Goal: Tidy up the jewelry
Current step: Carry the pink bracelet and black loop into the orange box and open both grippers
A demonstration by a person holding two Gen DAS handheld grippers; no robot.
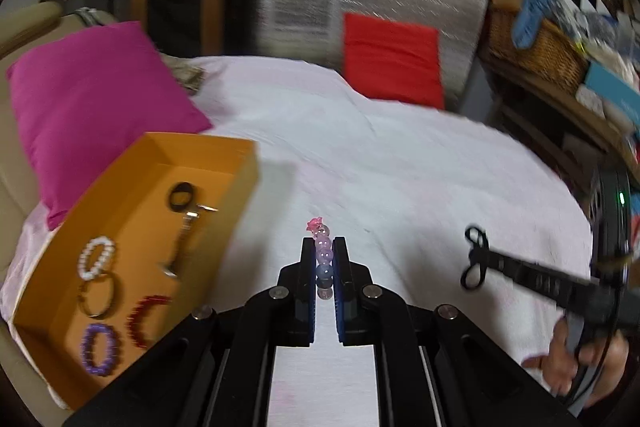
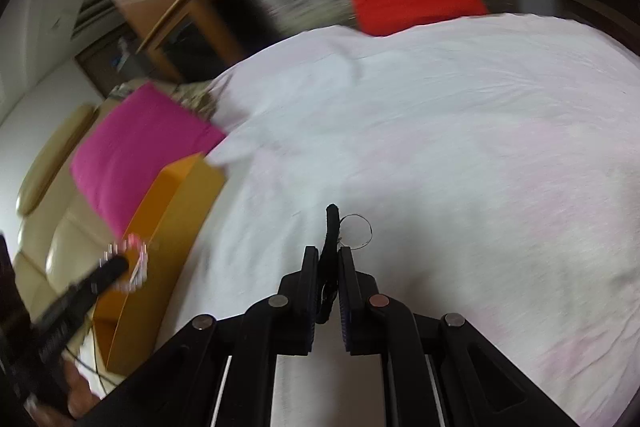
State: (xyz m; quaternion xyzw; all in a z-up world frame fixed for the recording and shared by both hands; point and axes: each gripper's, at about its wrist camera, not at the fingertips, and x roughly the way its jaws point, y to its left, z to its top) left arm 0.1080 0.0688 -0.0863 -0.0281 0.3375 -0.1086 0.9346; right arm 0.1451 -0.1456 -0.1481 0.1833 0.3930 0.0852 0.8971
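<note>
A pale pink bedspread [image 1: 400, 155] covers the bed, and an orange tray [image 1: 224, 155] sits at its left edge. Behind the tray leans a magenta pillow [image 1: 88, 99]; far beyond it, a red cushion [image 1: 394, 59] rests against a silvery panel. Inside the tray lie bracelets and rings. Right of the tray, the left gripper [image 1: 324, 247] pinches a pastel bead bracelet [image 1: 324, 259] between narrow jaws. Further right, the right gripper [image 2: 329, 255] clamps a black cord bracelet [image 2: 331, 227] above the bedspread.

White bedsheet [image 1: 400, 155] carries orange tray [image 1: 224, 155]; magenta pillow [image 1: 88, 99].
</note>
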